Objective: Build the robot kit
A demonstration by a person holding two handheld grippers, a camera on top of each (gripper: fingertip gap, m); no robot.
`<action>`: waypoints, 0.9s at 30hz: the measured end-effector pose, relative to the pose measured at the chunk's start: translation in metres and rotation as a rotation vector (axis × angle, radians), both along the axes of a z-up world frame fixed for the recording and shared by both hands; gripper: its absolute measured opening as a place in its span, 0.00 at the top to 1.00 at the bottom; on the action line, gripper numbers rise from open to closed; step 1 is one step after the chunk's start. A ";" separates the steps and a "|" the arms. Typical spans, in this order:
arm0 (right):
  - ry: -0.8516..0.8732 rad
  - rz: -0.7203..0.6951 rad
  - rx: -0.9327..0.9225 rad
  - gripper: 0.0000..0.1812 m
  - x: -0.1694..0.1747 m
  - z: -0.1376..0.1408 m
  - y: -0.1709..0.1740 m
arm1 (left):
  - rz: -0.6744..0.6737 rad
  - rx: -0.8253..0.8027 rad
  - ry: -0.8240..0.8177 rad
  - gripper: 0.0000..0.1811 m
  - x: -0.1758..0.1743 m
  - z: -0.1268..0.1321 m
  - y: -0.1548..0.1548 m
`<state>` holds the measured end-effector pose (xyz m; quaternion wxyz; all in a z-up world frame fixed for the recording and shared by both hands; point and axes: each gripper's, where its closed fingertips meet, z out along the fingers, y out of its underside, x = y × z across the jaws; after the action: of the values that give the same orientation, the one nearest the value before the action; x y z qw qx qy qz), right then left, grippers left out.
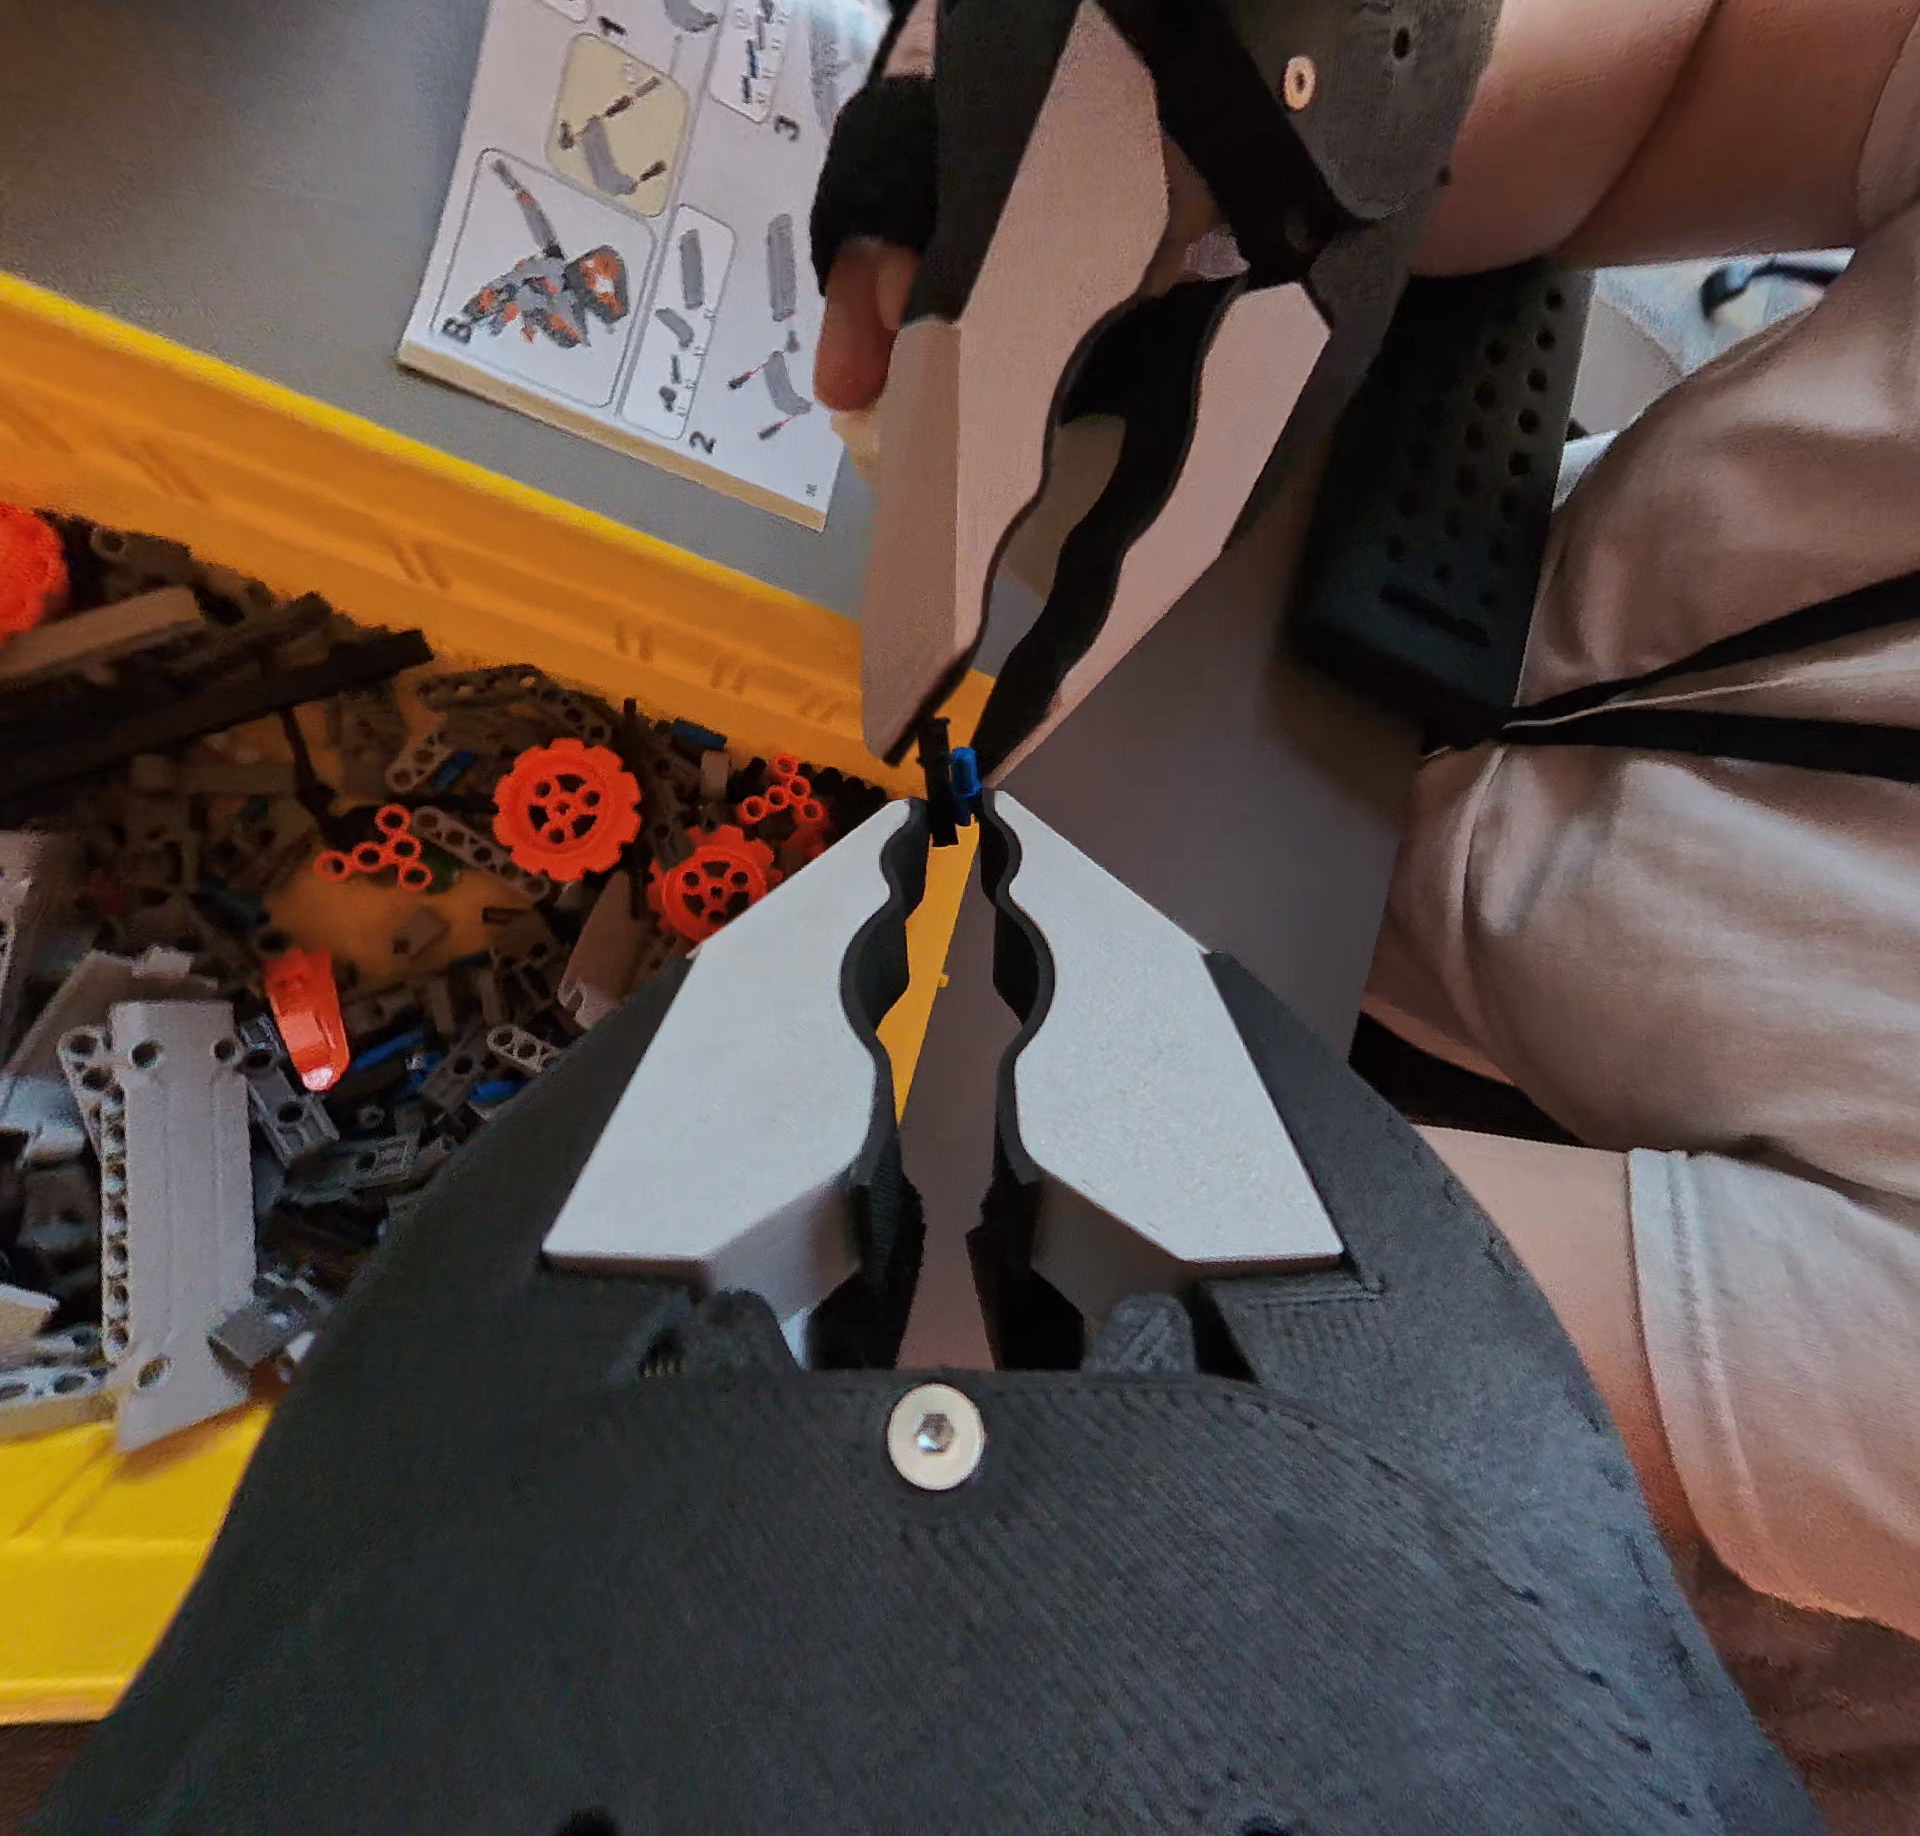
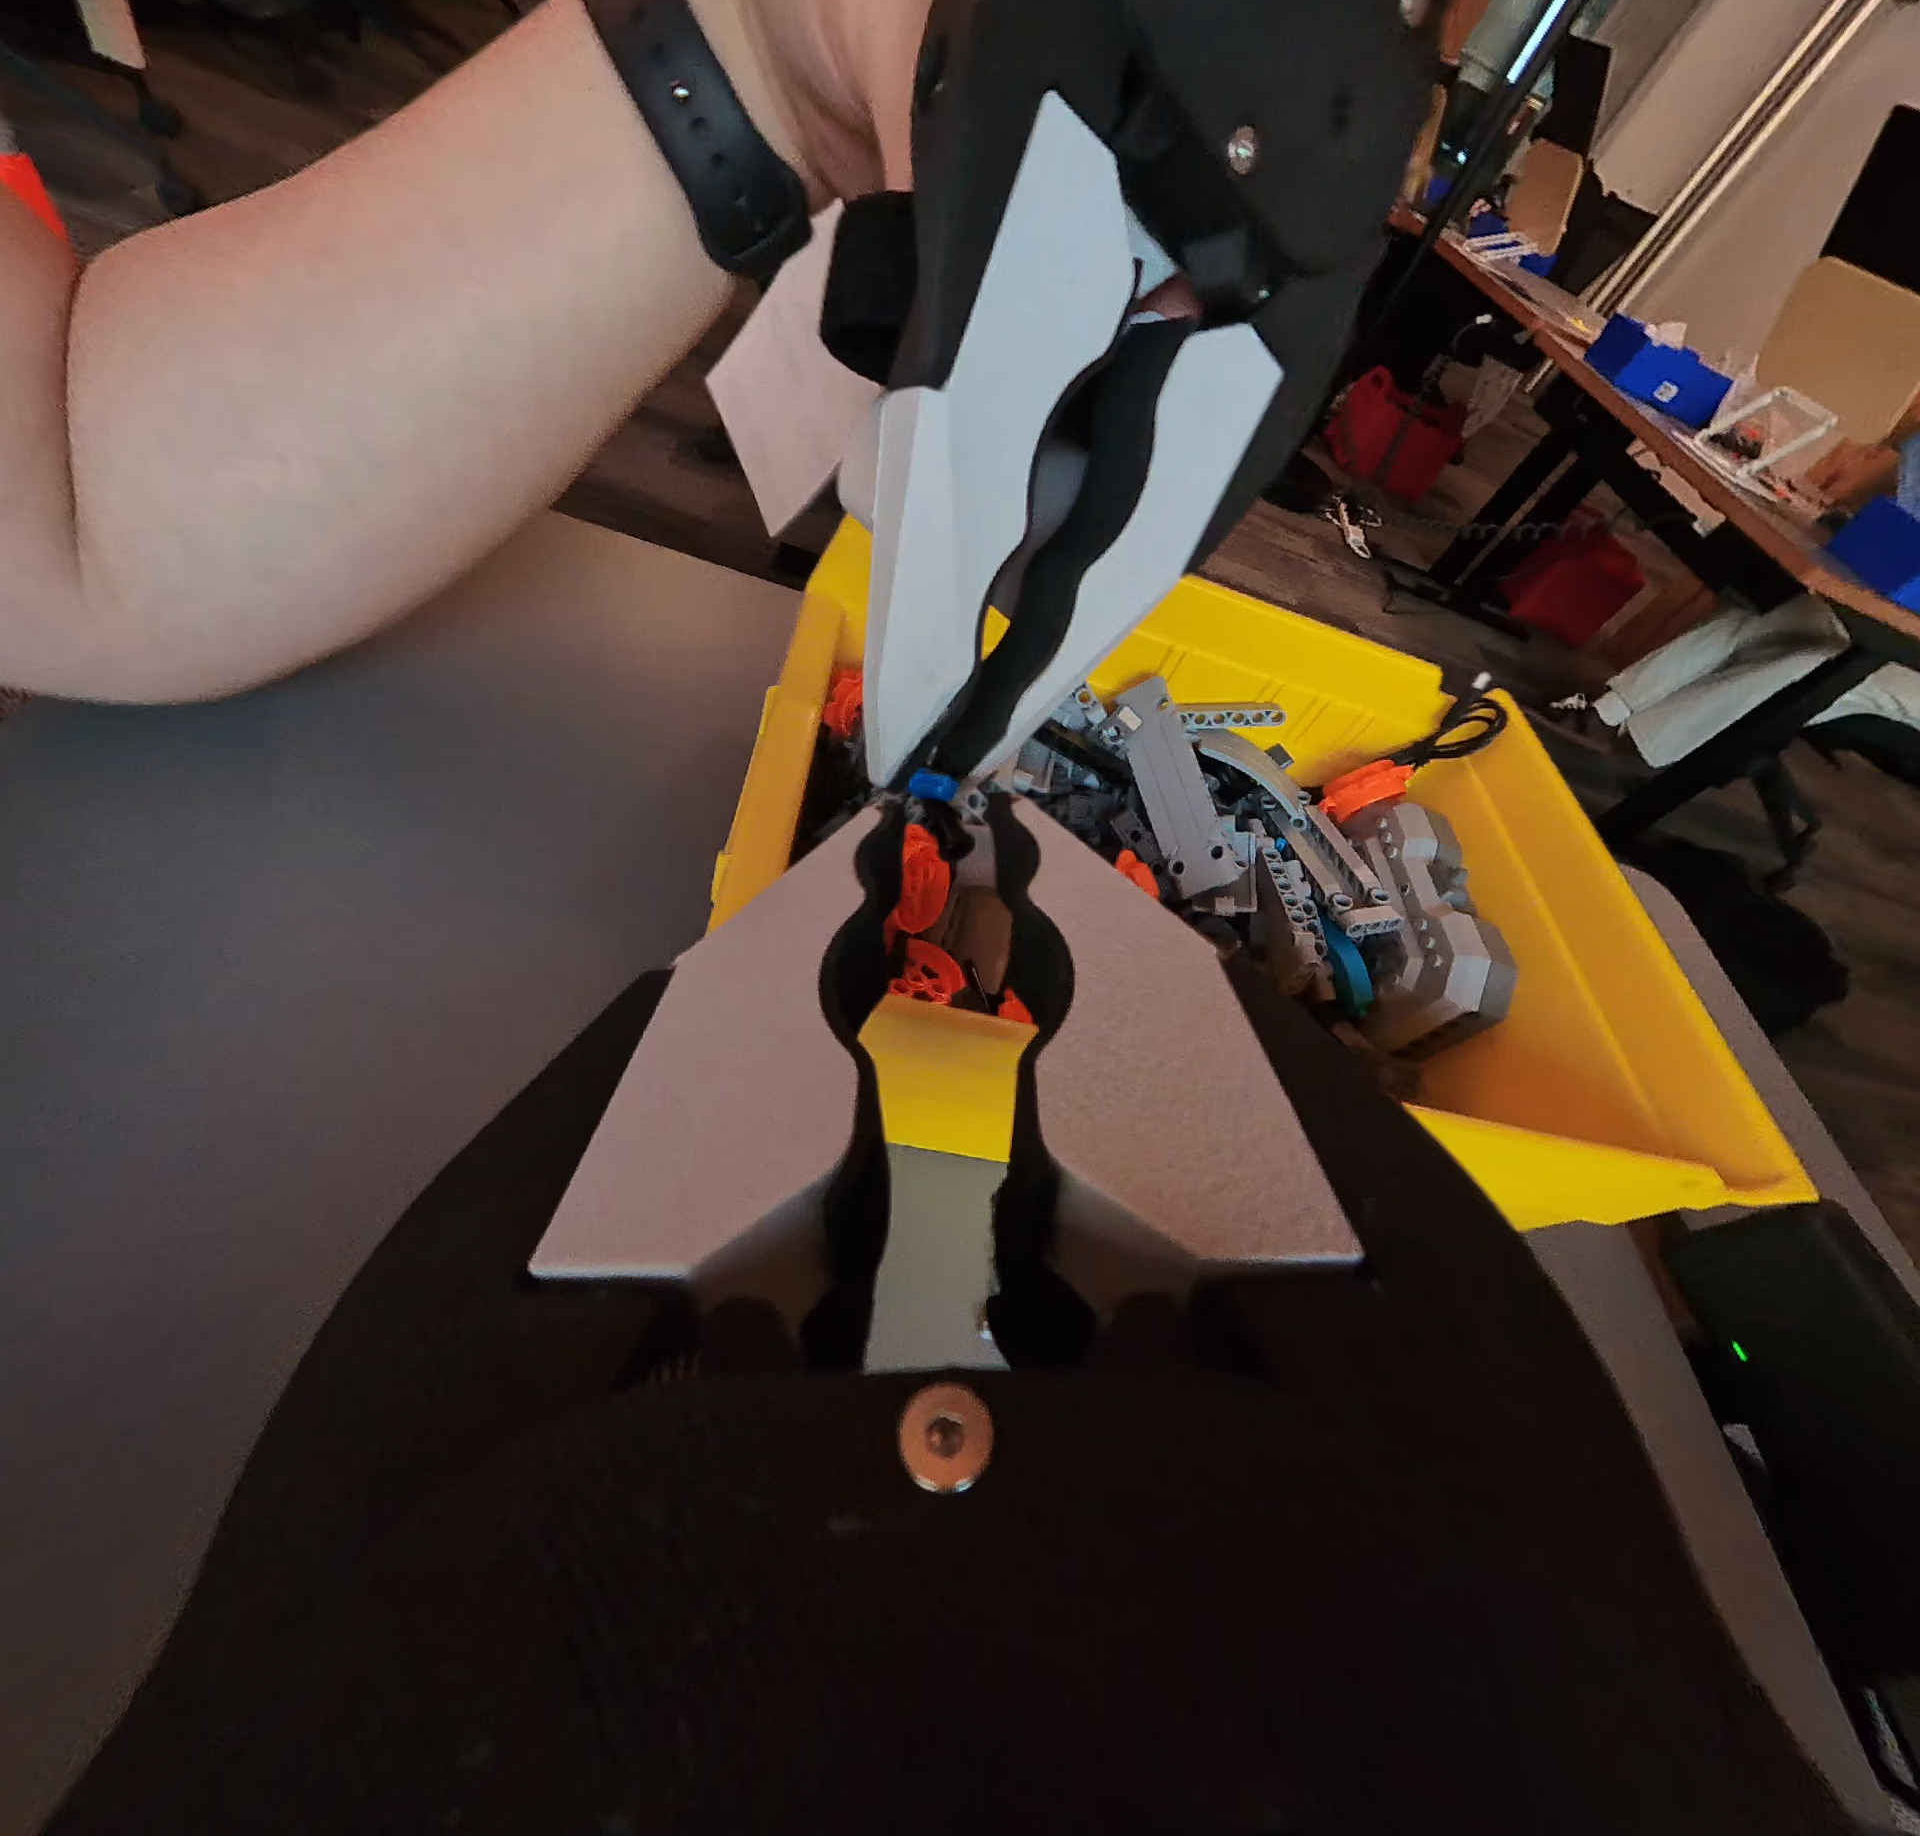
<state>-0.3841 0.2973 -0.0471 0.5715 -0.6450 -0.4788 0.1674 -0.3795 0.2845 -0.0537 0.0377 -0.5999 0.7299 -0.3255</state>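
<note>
My left gripper [image 1: 951, 820] and right gripper [image 1: 940, 763] meet tip to tip above the near corner of a yellow bin [image 1: 416, 539]. Between the tips sits a tiny black-and-blue pin piece [image 1: 945, 789], and both grippers are shut on it. In the right wrist view, the right gripper [image 2: 935, 812] comes from below and the left gripper [image 2: 925, 773] from above, with the pin piece [image 2: 928, 785] between them. I cannot tell which half each gripper grips.
The yellow bin [image 2: 1558, 1111] holds several loose grey, black and orange toy parts, among them orange gears [image 1: 566, 810] and a grey motor block [image 2: 1434, 903]. An instruction booklet [image 1: 623, 228] lies on the grey table [image 1: 208, 124]. A person's forearm [image 2: 312, 384] is on the left. Only a small space, under 4 cm, lies between the two pairs of fingers.
</note>
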 end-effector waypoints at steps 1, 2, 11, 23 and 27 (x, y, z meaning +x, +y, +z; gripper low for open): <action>0.000 0.020 0.004 0.94 -0.002 0.000 -0.003 | -0.024 0.009 0.000 0.96 0.001 0.000 -0.004; -0.007 0.035 -0.003 0.96 -0.002 -0.002 -0.006 | -0.043 0.019 0.001 0.96 0.001 -0.001 -0.006; -0.055 0.007 -0.032 0.97 0.010 -0.014 -0.002 | -0.051 0.006 0.006 0.97 0.002 -0.006 -0.005; -0.043 -0.095 -0.050 0.97 0.039 -0.016 0.013 | 0.267 -0.101 0.047 0.97 0.012 -0.024 0.056; -0.119 -0.101 -0.021 0.97 0.055 -0.009 0.004 | 0.135 -0.155 -0.140 0.86 0.037 0.018 0.021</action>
<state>-0.3292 0.3015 -0.0561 0.5429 -0.6832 -0.4769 0.1050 -0.3422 0.3050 -0.0360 0.0638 -0.6248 0.6560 -0.4187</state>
